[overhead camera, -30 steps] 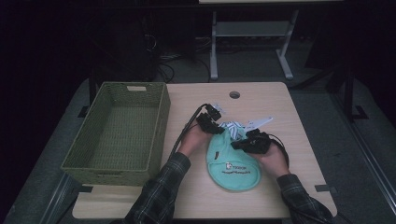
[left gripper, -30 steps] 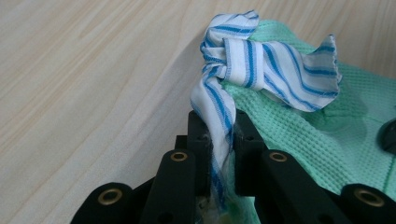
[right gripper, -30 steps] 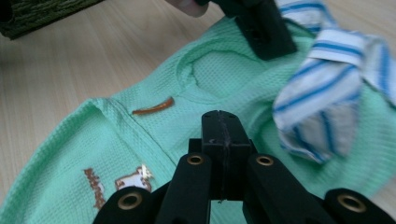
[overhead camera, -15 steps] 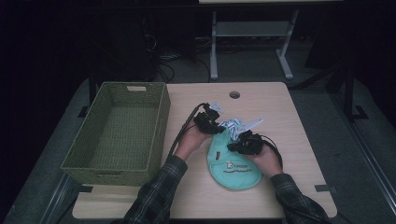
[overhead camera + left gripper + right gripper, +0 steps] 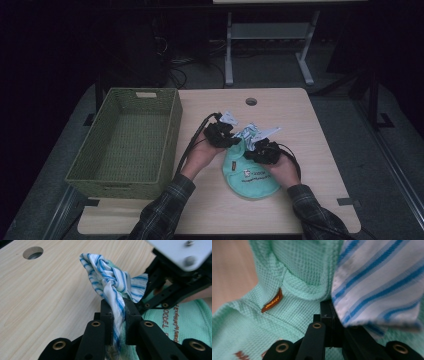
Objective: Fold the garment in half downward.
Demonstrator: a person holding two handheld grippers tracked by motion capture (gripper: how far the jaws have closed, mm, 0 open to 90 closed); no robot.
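Note:
A blue-and-white striped cloth [image 5: 250, 132] is bunched up between my two grippers over the middle of the table. In the left gripper view, my left gripper [image 5: 117, 307] is shut on a twisted fold of the striped cloth [image 5: 110, 277], which stands up above the jaws. My right gripper [image 5: 332, 312] is shut on an edge of the striped cloth [image 5: 382, 285], right over a mint-green waffle cloth [image 5: 294, 265]. The mint cloth [image 5: 252, 180] lies flat under the right hand. In the high view the left gripper [image 5: 220, 134] sits left of the right gripper [image 5: 262, 150].
A green wicker basket [image 5: 172, 130] stands along the left side of the wooden table [image 5: 300, 115], with nothing inside. A round cable hole [image 5: 251, 101] sits near the far edge. A metal stand and cables are on the floor beyond the table.
My left gripper has lifted a little with the striped cloth in it. The cloth's far tip has drawn in towards the grippers. The right gripper has hardly moved.

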